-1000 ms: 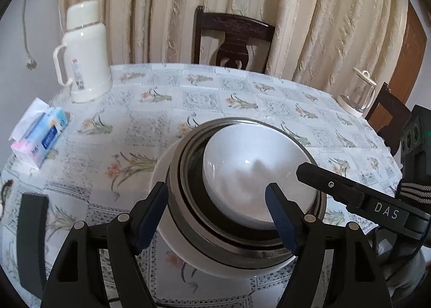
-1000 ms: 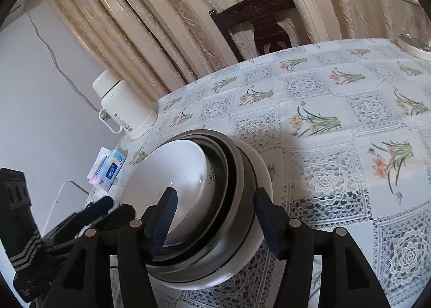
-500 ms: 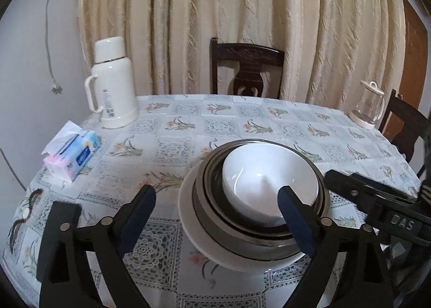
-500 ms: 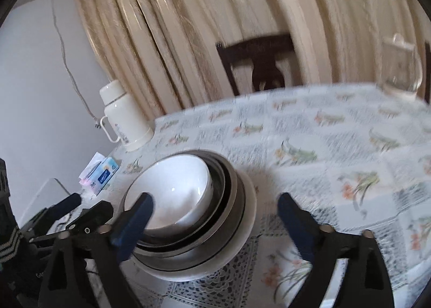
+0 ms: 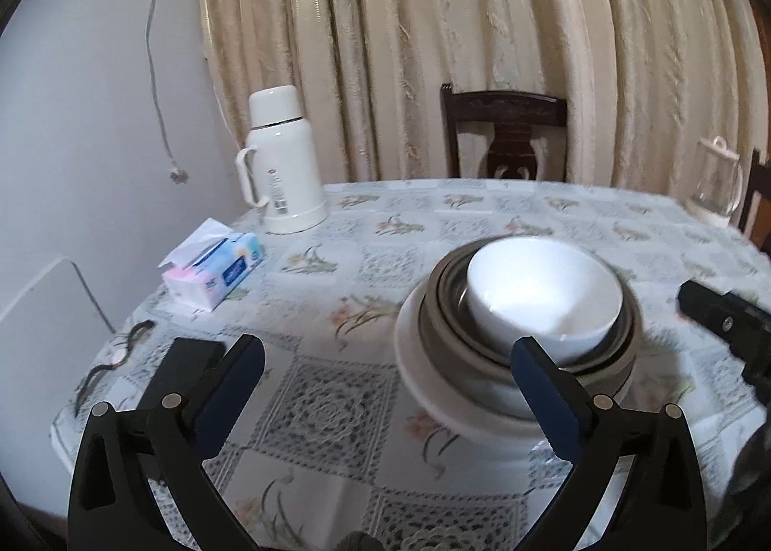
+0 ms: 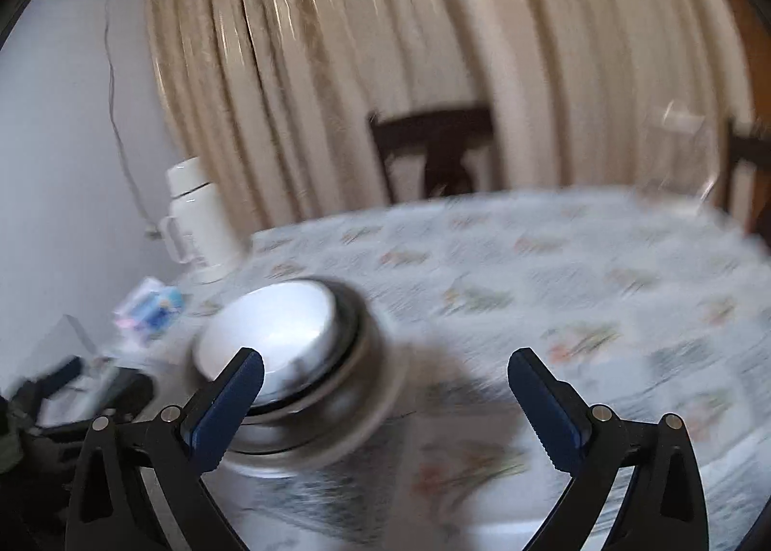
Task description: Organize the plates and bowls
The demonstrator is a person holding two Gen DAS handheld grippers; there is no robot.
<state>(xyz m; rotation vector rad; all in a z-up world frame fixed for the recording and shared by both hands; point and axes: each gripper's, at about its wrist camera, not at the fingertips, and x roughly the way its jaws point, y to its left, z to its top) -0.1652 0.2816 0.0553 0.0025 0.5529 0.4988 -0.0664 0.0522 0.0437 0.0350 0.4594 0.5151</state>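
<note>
Left tongs (image 5: 388, 360) spread empty, right tongs (image 6: 385, 373) likewise, nested bowls (image 5: 530, 310) on plate (image 5: 424, 387)

Bowl (image 5: 542, 293) nested in bowls on plate (image 5: 448, 401), thermos (image 5: 284, 161) behind-left

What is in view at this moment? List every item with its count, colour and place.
white bowl: 1, white, top of stack
metal bowls: count unclear, grey, nested under it
plate: 1, white, stack's base
thermos: 1, white, table's far left
tissue pack: 1, blue-pink, left edge
glass jug: 1, clear, far right
chair: 1, dark, behind table
tablecloth: 1, floral
curtain: beige, behind
left gripper: open, empty
right gripper: open, empty
</note>
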